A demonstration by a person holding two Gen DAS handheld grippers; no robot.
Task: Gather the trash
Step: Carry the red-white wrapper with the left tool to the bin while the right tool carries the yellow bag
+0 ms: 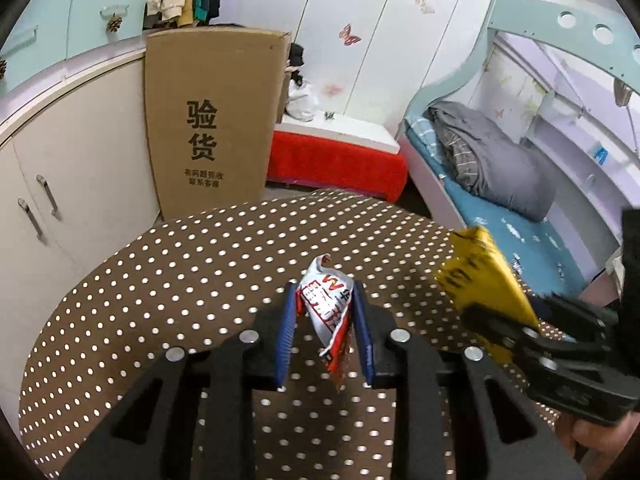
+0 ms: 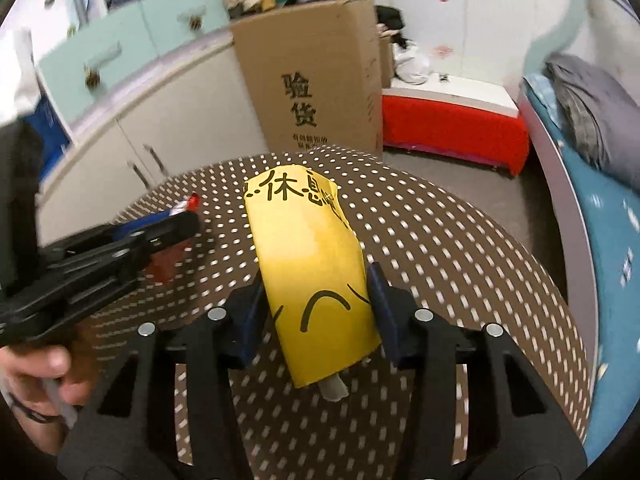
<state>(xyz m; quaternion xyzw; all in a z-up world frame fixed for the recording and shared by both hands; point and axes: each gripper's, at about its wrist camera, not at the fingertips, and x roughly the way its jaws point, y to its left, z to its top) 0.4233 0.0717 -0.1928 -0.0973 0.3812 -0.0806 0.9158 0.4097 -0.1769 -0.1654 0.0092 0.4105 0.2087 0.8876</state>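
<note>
On my far left stands a cream cabinet (image 1: 72,152), and beside it a tall cardboard box (image 1: 212,120) printed with the large characters 验货; the smaller lines beneath are too fine for me to read. Below them spreads the brown table (image 1: 160,272) with white polka dots. My left gripper (image 1: 325,322) has its blue pads clamped on a crumpled red, white and silver wrapper (image 1: 330,308), lifted off the cloth; its print shows a red "W" and some blue characters I cannot make out. Further right, my right gripper (image 2: 316,312) is closed on a yellow paper box (image 2: 316,264), held tilted above the table; black writing near its top reads 休息, with curved black strokes lower down. In the left wrist view that same box (image 1: 484,276) juts up at the right edge. Behind sit a red-sided bench (image 1: 340,160) and a bed (image 1: 520,232) with blue sheets.
</note>
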